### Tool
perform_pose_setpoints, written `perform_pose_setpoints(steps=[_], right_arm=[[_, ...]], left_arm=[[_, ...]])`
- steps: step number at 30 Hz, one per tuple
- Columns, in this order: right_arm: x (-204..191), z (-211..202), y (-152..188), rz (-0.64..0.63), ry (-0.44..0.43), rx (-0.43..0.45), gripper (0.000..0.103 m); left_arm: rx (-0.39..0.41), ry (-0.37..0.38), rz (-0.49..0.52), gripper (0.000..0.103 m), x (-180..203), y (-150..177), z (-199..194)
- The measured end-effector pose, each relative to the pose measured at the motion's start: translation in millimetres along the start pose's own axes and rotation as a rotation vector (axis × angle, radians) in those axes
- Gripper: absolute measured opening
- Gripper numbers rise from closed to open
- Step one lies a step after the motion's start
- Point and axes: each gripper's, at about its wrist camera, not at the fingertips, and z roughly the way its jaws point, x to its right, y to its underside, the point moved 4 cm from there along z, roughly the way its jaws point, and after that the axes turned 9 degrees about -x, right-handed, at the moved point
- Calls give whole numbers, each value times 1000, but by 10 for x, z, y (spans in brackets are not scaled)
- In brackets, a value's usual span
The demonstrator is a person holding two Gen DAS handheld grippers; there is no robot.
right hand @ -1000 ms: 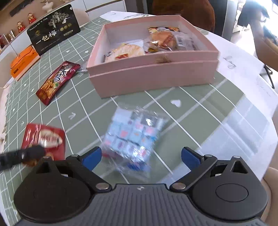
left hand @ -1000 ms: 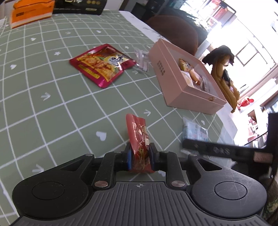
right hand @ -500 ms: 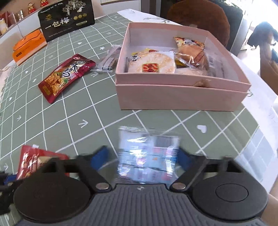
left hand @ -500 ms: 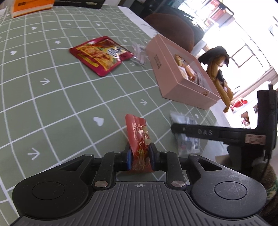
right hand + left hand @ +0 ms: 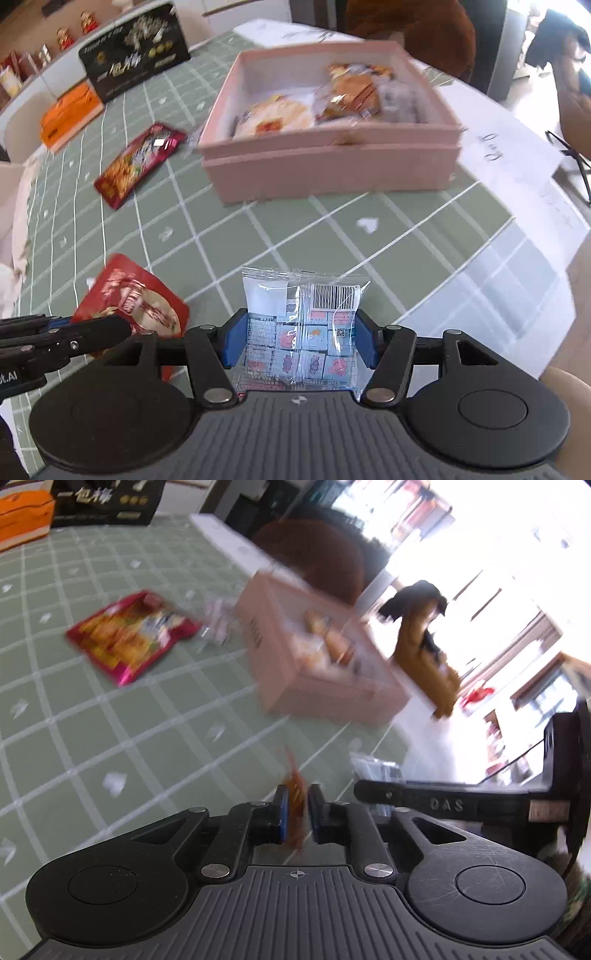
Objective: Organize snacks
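Two sets of tongs are each carrying a snack above the near edge of the counter (image 5: 369, 258). Closest in, the right tongs (image 5: 301, 341) are pinching a clear packet of small wrapped candies (image 5: 303, 325) across its width, pads pressing both sides, jaws about half apart around it. Beside them, the left tongs (image 5: 295, 812) are clamping nearly shut on the thin edge of a red snack pouch (image 5: 136, 299), which is hanging edge-on between the pads. Both packs are looking light, soft and crinkly; the film is probably slippery, so a hold on the body rather than a sealed rim seems safer, and the candy packet may be sagging where it overhangs. Farther on, toward the middle of the counter, the pink box (image 5: 332, 173) is sitting open, already holding several wrapped snacks. To its left, another red snack bag (image 5: 138, 166) is lying flat, with some small clear wrappers, too blurred to identify, between bag and box. At the far edge, an orange box (image 5: 70, 114) and a black box (image 5: 133, 70) are standing.
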Motion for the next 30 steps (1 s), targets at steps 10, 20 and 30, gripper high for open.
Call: perform_pose_setpoints(steps=[10,20,30], right_arm=[[61,-1070,-1024,-80,-6,277,59],[209,126,-374,-33,25,-14,59],[275,82,-72,3,40,7,72]], left_arm=[[32,2,127,16,223,-658,-121],[-206,-167,212,19,209,75,342],[-212,-243,214,20,249,20,477]])
